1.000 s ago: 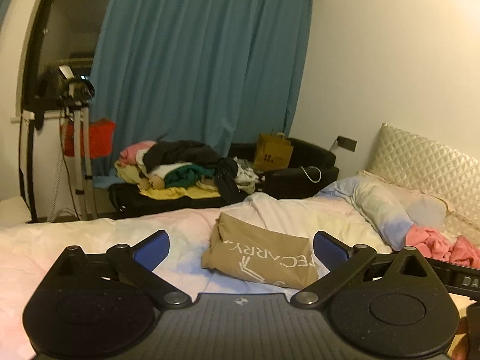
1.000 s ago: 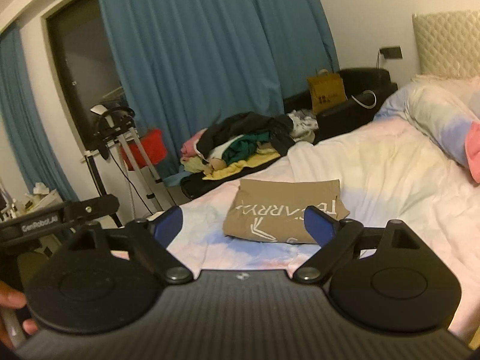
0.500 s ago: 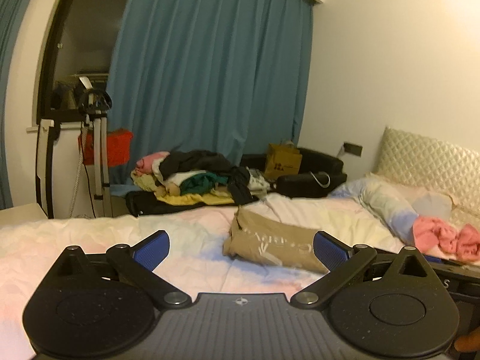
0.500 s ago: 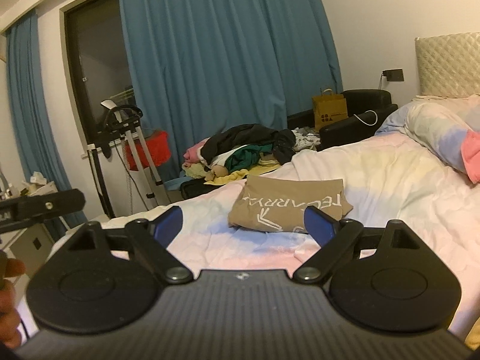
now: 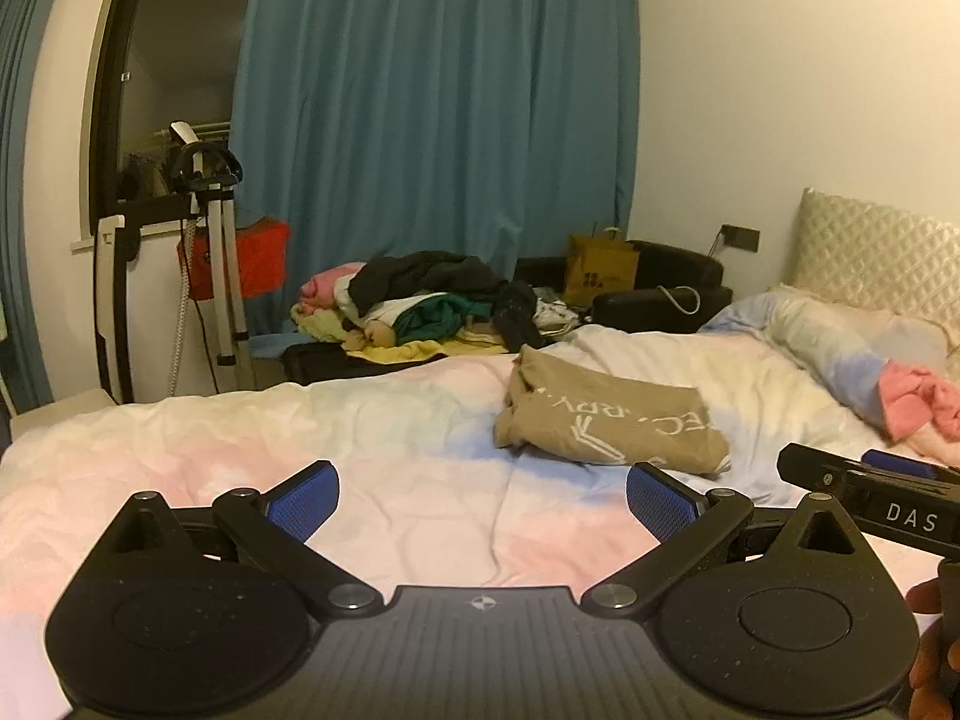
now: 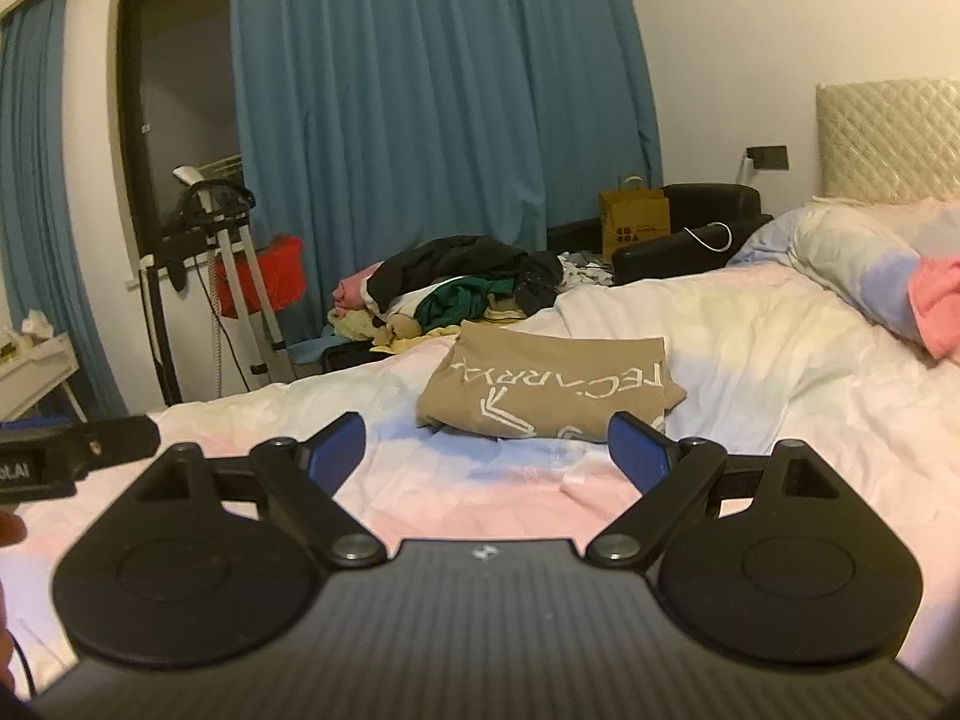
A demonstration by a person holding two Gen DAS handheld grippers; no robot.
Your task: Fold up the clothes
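Both are gaping wide and empty over the bed (image 5: 180, 450): the left hand-held gripper (image 5: 483, 495) and the right hand-held gripper (image 6: 486, 444). The folded tan shirt (image 6: 552, 390) is lying ahead, long side crosswise, nearer the right one; the clothes pile (image 6: 456, 288) is waiting beyond.

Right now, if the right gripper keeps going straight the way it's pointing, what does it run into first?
Most likely the folded tan shirt lying on the bedspread. The right gripper has open, empty jaws aimed at it, though it may graze the bedspread first; depth is unclear.
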